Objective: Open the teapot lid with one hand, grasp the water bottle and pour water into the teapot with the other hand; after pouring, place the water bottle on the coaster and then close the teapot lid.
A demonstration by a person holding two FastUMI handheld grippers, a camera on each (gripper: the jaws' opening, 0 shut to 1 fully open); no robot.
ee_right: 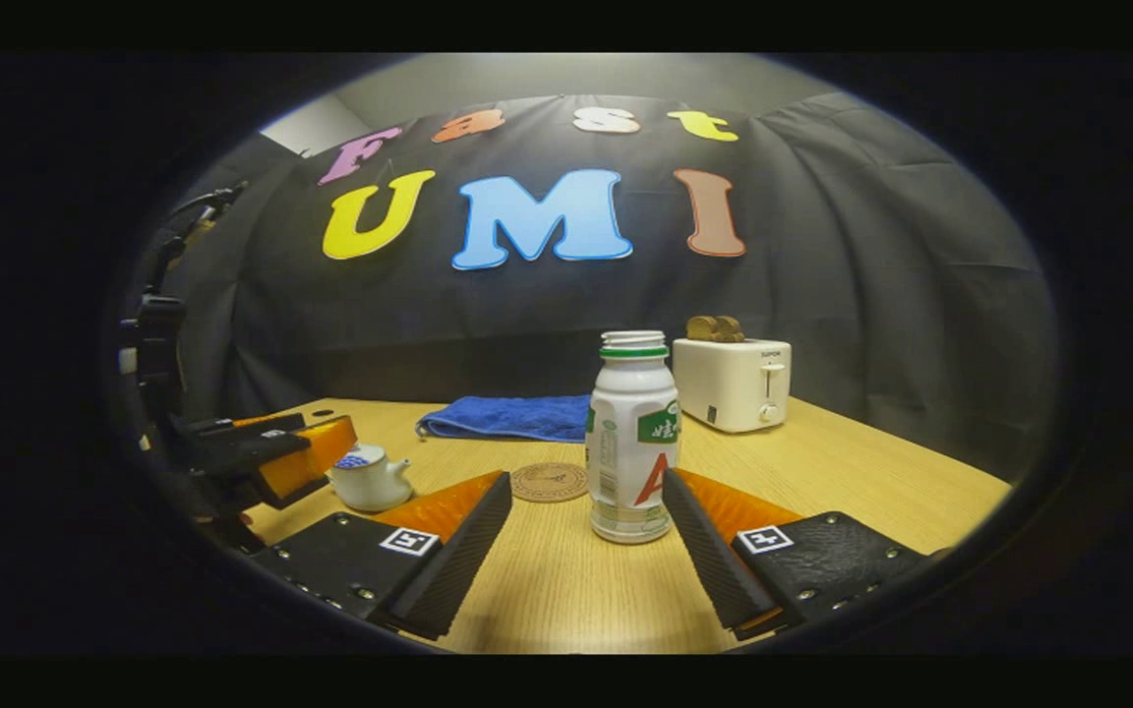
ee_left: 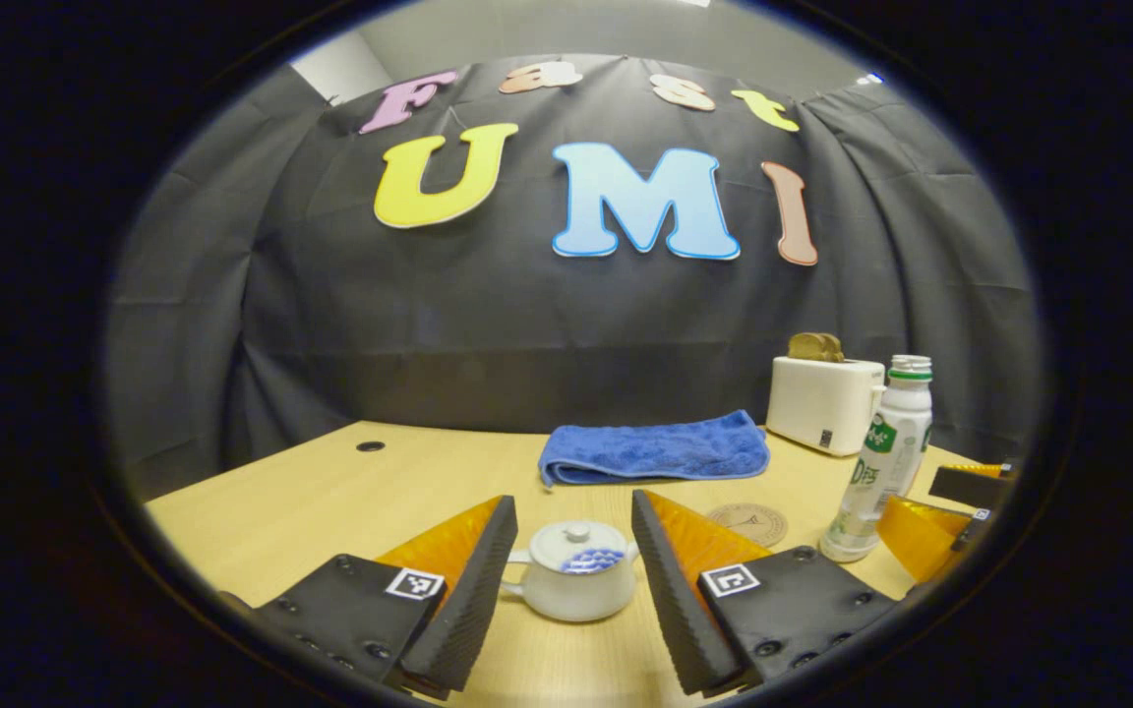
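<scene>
Both tools are spread open, gripping nothing. The left tool (ee_left: 571, 560) frames the lidded teapot (ee_left: 576, 572); the right tool (ee_right: 586, 536) frames the upright water bottle (ee_right: 631, 442), coaster (ee_right: 549, 482) at its ten o'clock. An off-centre squeeze could topple the bottle.

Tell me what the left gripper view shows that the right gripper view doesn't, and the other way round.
Left gripper view: the teapot head-on between the left claw's open fingers, lid on, and the right claw beside the water bottle. Right gripper view: the toaster's front lever, the bottle standing between the right claw's open fingers with a gap on its left, and the left claw side-on at the teapot. Both: the table, blue towel, bare coaster, bread slices in the toaster, bottle upright.
</scene>
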